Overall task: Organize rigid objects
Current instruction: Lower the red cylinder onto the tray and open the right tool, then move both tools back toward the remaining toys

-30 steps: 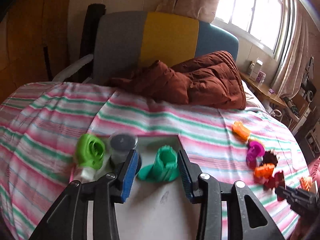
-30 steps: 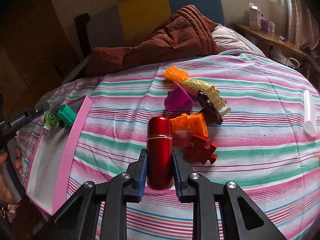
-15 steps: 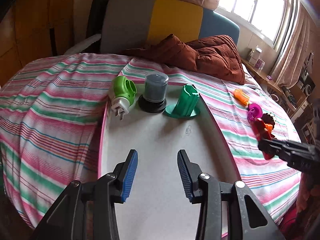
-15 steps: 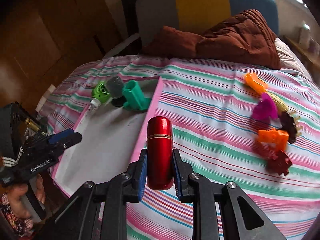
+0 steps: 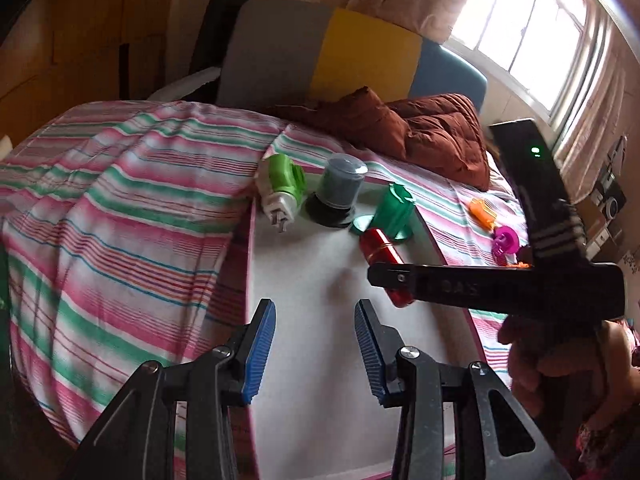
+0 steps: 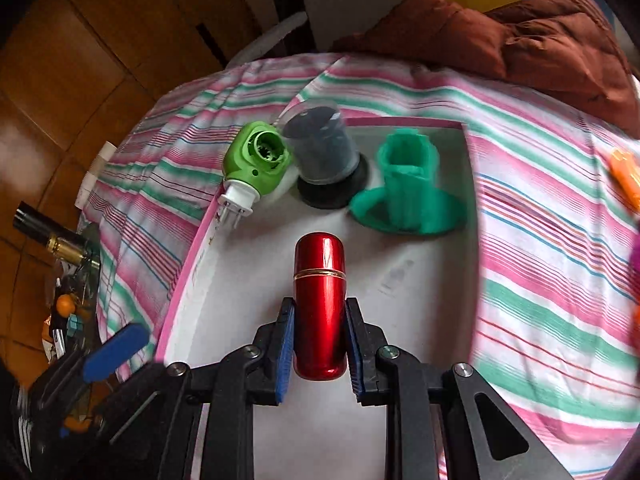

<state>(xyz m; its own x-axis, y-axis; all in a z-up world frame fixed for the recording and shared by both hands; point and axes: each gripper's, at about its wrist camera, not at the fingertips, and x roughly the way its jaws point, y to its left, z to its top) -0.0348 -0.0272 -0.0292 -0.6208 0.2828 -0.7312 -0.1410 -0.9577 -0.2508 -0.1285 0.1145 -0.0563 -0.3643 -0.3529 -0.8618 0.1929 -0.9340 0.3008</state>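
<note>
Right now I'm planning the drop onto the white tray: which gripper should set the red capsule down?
Right: the right gripper already clamps the red capsule over the tray; the left gripper is open, empty.

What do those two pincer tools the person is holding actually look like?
Both are matte black. The left gripper and right gripper each end in two angled fingers with ribbed blue pads and silver screws at the joints. Seen side-on, the right one has a flat black bar with faint embossed lettering, a small green light and grey stripes. No cables show.

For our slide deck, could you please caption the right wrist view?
Right gripper holds a red capsule over the white board, near three sorted items.
</note>
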